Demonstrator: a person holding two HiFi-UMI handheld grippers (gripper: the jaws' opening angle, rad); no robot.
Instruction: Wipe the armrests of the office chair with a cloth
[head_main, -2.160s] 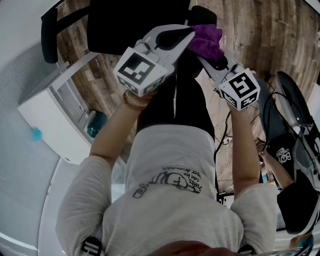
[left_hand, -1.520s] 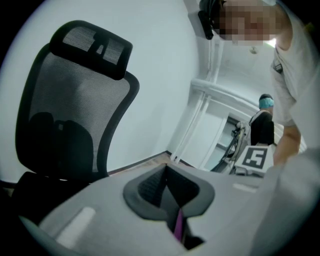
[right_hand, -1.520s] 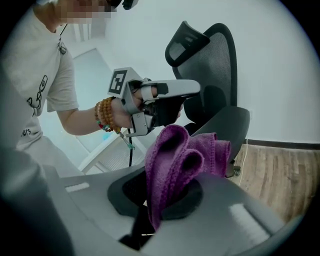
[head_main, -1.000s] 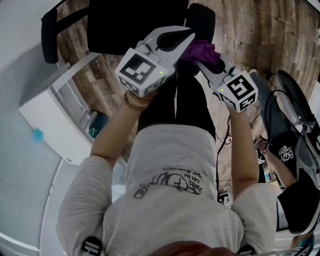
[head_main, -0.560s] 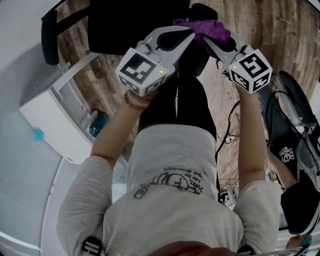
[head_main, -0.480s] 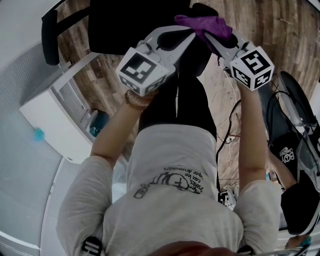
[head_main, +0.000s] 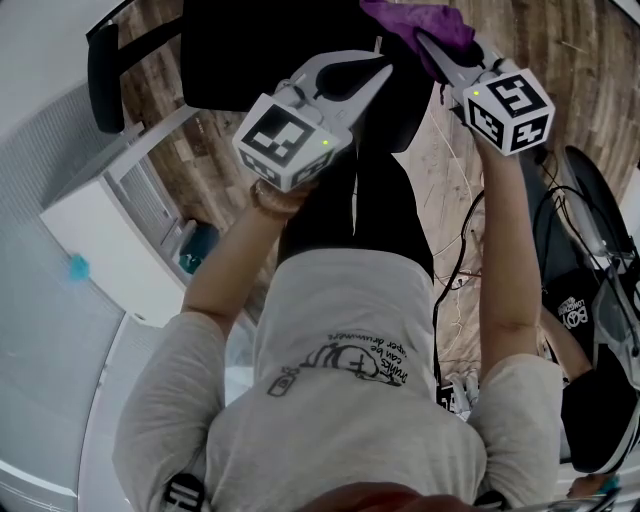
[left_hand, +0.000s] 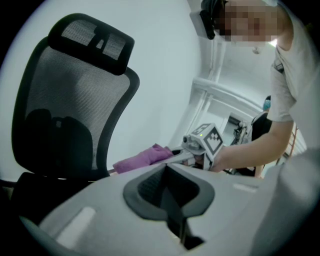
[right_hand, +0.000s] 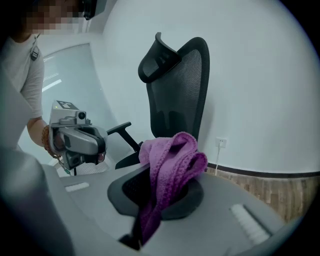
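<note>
Head view: the right gripper (head_main: 437, 45) held the purple cloth (head_main: 410, 18) over the chair (head_main: 260, 45), the left gripper (head_main: 378, 72) beside it. Left gripper view — jaws were together, empty. Right gripper view — jaws clamped on the purple cloth

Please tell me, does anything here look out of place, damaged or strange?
Nothing stands out. The purple cloth is only bunched in the shut right hand-held gripper. The office chair stands upright and looks undamaged. The left hand-held gripper is shut and empty.
</note>
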